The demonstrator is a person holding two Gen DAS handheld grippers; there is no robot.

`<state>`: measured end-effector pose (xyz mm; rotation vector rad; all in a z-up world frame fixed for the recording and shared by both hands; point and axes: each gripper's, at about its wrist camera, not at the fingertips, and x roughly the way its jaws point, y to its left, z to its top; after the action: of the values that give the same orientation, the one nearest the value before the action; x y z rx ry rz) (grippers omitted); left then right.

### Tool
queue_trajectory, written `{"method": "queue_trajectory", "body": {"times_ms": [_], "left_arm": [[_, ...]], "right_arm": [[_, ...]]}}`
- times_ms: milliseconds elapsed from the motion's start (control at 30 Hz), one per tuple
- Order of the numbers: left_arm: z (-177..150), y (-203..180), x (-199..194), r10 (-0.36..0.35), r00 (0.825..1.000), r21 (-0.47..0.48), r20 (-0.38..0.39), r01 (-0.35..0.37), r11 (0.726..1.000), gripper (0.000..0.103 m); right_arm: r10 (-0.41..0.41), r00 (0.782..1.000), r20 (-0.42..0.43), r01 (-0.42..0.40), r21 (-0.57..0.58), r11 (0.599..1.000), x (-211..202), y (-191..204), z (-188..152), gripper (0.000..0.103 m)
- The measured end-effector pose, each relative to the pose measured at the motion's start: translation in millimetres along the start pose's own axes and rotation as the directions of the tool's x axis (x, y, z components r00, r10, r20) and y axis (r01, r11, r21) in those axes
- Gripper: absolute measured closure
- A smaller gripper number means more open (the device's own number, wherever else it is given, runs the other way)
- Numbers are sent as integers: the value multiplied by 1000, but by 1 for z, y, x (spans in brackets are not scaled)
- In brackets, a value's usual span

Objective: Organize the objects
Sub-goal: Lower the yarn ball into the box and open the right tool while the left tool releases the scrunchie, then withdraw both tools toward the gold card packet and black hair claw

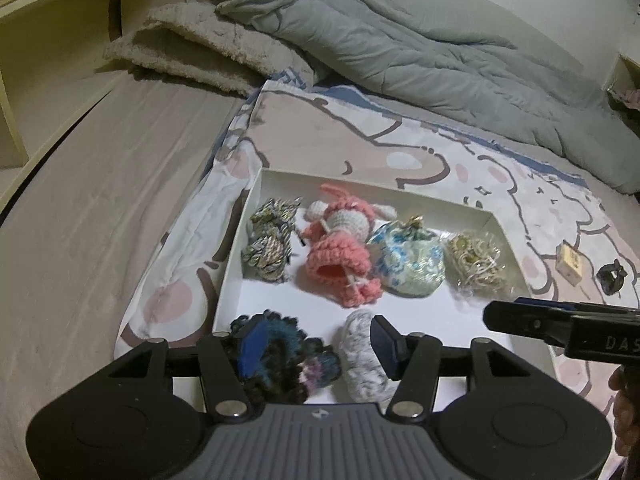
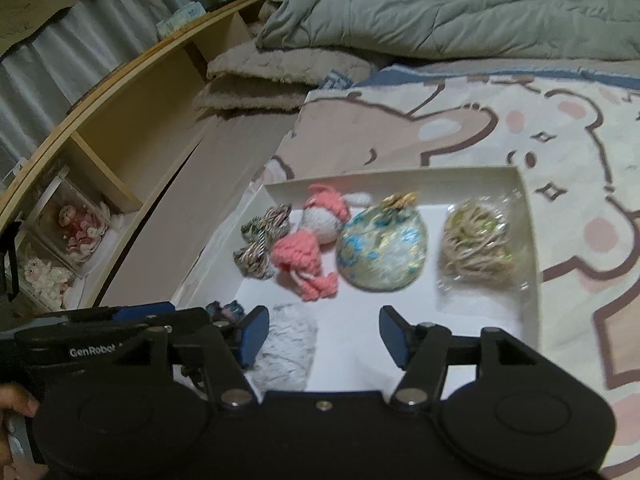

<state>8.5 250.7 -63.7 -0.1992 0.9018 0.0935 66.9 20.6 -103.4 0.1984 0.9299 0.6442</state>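
Left claw (image 1: 316,350) open, right claw (image 2: 324,336) open, "GenRobot" on casing, white box (image 2: 530,216)

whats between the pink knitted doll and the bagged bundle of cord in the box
A round blue-and-gold pouch lies between the pink doll and the bagged cord, touching or nearly touching the doll. Both wrist views show it.

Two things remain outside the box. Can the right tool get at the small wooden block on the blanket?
Probably yes: the wooden block lies alone on the blanket, nothing over it, and the right tool is open and empty.
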Motion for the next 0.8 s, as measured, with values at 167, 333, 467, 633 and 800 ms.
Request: {"method": "queue_trajectory", "body": {"times_ms": [167,333,467,633,800], "left_arm": [[9,-17,-4,-10,1000,7,21,10,1000,41],[16,-41,-6,-27,999,35,34,26,999,35],[22,-64,-8,-45,998,58,51,42,997,29],[28,-89,-10,-71,995,76,70,66,995,23],[35,-114,-10,-91,992,91,88,83,992,16]], "right_arm": [[-12,1000,29,13,-29,999,-22,-15,6,37],[-32,998,60,34,-34,999,-47,-35,15,34],[-60,995,83,63,-37,997,-67,-50,21,33],[-103,989,110,106,-26,994,-91,-74,26,32],[-142,980,139,145,-10,989,-115,-98,32,31]]}}
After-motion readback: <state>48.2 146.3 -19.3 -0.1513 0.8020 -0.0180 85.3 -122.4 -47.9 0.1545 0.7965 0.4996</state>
